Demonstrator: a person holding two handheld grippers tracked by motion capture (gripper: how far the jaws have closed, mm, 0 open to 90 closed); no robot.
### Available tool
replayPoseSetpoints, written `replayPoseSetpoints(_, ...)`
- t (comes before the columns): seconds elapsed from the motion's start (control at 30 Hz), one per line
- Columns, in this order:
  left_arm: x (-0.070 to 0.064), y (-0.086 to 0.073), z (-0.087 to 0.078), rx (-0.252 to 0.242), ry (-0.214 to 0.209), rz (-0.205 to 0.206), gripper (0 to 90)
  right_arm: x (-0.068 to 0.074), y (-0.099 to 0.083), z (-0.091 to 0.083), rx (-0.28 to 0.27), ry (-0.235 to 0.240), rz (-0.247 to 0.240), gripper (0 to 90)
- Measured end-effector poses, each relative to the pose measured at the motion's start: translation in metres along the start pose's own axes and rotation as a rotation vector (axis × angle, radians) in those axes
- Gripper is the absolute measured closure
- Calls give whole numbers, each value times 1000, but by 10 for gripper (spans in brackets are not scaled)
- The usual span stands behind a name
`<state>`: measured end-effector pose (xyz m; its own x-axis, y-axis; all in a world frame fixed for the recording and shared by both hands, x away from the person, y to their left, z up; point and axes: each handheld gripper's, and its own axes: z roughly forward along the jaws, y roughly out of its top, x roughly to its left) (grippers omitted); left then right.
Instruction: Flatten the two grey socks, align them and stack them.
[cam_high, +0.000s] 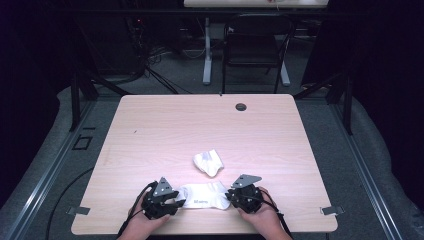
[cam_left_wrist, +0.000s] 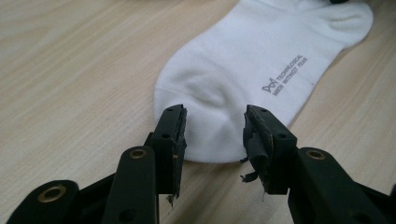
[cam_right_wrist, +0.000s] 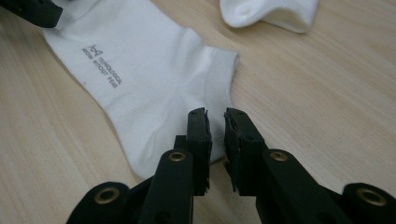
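A white ankle sock (cam_high: 202, 196) with grey lettering lies flat near the table's front edge, between my two grippers. My left gripper (cam_high: 176, 201) is at its left end. In the left gripper view the jaws stand open (cam_left_wrist: 214, 112) on either side of the sock's rounded toe end (cam_left_wrist: 252, 60), low over the table. My right gripper (cam_high: 231, 195) is at the sock's right end. In the right gripper view its jaws (cam_right_wrist: 215, 114) are drawn close with a narrow gap, just over the edge of the sock (cam_right_wrist: 140, 84) by the cuff. The sock is not lifted.
A second white sock (cam_high: 209, 162) lies crumpled just behind the flat one, also at the top of the right gripper view (cam_right_wrist: 271, 11). The wooden table (cam_high: 165, 130) has a cable hole (cam_high: 241, 106) at the back. A chair (cam_high: 255, 45) stands beyond it.
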<state>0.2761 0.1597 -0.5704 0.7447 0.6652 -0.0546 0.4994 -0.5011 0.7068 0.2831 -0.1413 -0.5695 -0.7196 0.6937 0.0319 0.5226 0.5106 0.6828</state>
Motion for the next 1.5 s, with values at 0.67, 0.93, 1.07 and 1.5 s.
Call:
replayPoseSetpoints(0.67,31,14,-6,-74,48,-68,566,-9,82,50,-55,-43,14,719)
replayPoseSetpoints(0.93,32,11,-4,-73,56,-66,567,-7,94,77,0,-77,7,660)
replayPoseSetpoints(1.07,33,12,-5,-72,55,-66,567,-9,93,85,35,-91,5,665)
replayPoseSetpoints(1.5,35,14,-7,-79,67,-68,567,2,96,82,21,-68,46,875)
